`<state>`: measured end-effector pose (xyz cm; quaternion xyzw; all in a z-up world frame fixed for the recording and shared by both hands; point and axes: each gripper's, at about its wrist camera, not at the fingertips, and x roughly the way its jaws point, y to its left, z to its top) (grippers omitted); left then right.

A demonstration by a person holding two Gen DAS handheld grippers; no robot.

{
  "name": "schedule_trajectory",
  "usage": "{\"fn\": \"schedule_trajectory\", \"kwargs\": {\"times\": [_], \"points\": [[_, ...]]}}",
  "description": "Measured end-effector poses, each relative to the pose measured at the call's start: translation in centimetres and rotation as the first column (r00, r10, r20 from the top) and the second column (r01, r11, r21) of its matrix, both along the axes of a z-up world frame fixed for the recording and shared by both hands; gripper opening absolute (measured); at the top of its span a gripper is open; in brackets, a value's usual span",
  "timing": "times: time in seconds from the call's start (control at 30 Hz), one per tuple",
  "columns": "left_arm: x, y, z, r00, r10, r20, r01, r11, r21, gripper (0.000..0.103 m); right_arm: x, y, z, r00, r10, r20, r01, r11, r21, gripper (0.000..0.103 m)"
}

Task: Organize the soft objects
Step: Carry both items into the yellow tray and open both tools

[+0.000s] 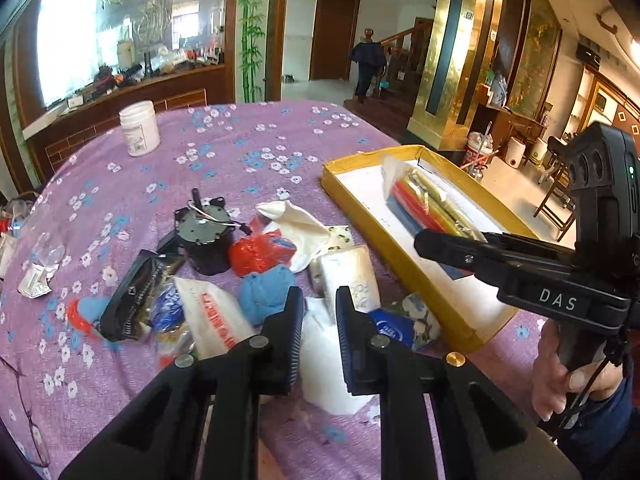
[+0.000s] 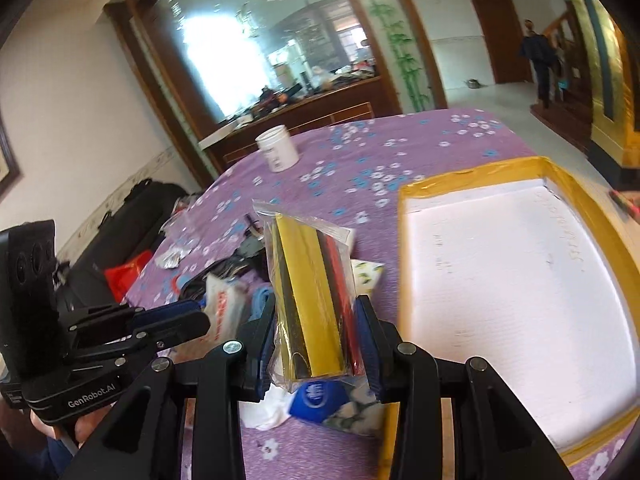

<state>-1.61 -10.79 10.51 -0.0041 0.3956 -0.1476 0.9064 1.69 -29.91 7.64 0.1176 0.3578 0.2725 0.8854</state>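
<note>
While the right tongs clamp the clear plastic packet of yellow, red and black sheets, carry it rightward above the yellow-rimmed white tray and lower flat before releasing; the left tongs, shut and empty, hover above the clutter on the counter.

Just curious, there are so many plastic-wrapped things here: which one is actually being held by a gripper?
The clear packet of coloured sheets, clamped in the right gripper beside the yellow tray. The other bags lie loose on the table.
</note>
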Motion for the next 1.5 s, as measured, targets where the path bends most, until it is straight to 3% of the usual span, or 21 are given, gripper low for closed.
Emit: {"fn": "schedule_trajectory", "kwargs": {"times": [0.1, 0.13, 0.23, 0.27, 0.33, 0.4, 0.53, 0.67, 0.8, 0.87, 0.93, 1.03, 1.17, 1.3, 1.5], "points": [[-0.1, 1.3, -0.3, 0.998, 0.022, -0.058, -0.023, 1.0, -0.01, 0.016, -0.4, -0.6, -0.4, 1.0, 0.011, 0.005, -0.011, 1.0, 0.01, 0.04], [-0.6, 2.0, -0.4, 0.997, 0.045, -0.064, -0.045, 0.999, 0.008, 0.021, -0.5, -0.7, -0.6, 1.0, 0.017, 0.005, -0.017, 1.0, 0.015, 0.04], [-2.3, 4.4, -1.7, 0.984, 0.136, -0.119, -0.129, 0.989, 0.066, 0.063, -0.6, -0.8, -1.1, 0.999, 0.033, 0.0, -0.033, 0.999, 0.036, 0.04], [-3.1, 5.4, -2.2, 0.976, 0.178, -0.123, -0.169, 0.983, 0.077, 0.065, -0.6, -0.8, -1.3, 0.999, 0.039, -0.002, -0.039, 0.998, 0.044, 0.04], [-4.3, 6.9, -3.2, 0.963, 0.227, -0.145, -0.213, 0.971, 0.104, 0.065, -0.6, -0.5, -1.5, 0.999, 0.051, -0.003, -0.051, 0.997, 0.052, 0.04], [-4.9, 7.9, -4.4, 0.951, 0.238, -0.198, -0.227, 0.971, 0.076, 0.065, -0.6, -0.2, -1.7, 0.998, 0.061, -0.005, -0.061, 0.996, 0.057, 0.04], [-4.6, 6.9, -5.7, 0.953, 0.212, -0.218, -0.203, 0.977, 0.062, 0.063, -1.1, -0.2, -1.5, 0.998, 0.061, 0.007, -0.061, 0.997, 0.046, 0.04], [-4.2, 4.9, -6.6, 0.957, 0.184, -0.225, -0.17, 0.982, 0.079, 0.035, -1.5, -1.0, -1.1, 0.999, 0.046, 0.018, -0.047, 0.998, 0.041, 0.04], [-4.3, 4.2, -7.1, 0.961, 0.201, -0.192, -0.178, 0.976, 0.13, 0.038, -1.4, -1.4, -0.9, 0.999, 0.04, 0.02, -0.041, 0.998, 0.051, 0.04], [-4.3, 4.1, -7.4, 0.959, 0.199, -0.203, -0.172, 0.975, 0.14, 0.058, -1.5, -1.4, -1.1, 0.999, 0.044, 0.016, -0.045, 0.997, 0.058, 0.04], [-4.1, 4.3, -7.9, 0.95, 0.217, -0.224, -0.184, 0.97, 0.158, 0.072, -1.5, -1.3, -1.2, 0.999, 0.047, 0.013, -0.048, 0.997, 0.062, 0.04], [-4.1, 4.6, -8.4, 0.952, 0.221, -0.212, -0.187, 0.968, 0.167, 0.072, -1.5, -1.4, -1.6, 0.999, 0.051, 0.007, -0.051, 0.997, 0.06, 0.04], [-3.8, 4.7, -9.3, 0.949, 0.237, -0.207, -0.205, 0.965, 0.164, 0.054, -1.5, -1.7, -1.8, 0.999, 0.045, -0.001, -0.045, 0.997, 0.063, 0.04], [-3.8, 4.3, -9.2, 0.952, 0.237, -0.193, -0.204, 0.963, 0.176, 0.05, -1.4, -2.4, -1.6, 1.0, 0.026, -0.001, -0.026, 0.998, 0.064, 0.04], [-4.7, 3.6, -5.8, 0.969, 0.17, -0.177, -0.154, 0.983, 0.1, 0.049, -0.7, -4.3, -0.7, 1.0, -0.032, 0.002, 0.031, 0.998, 0.062, 0.04]]}}
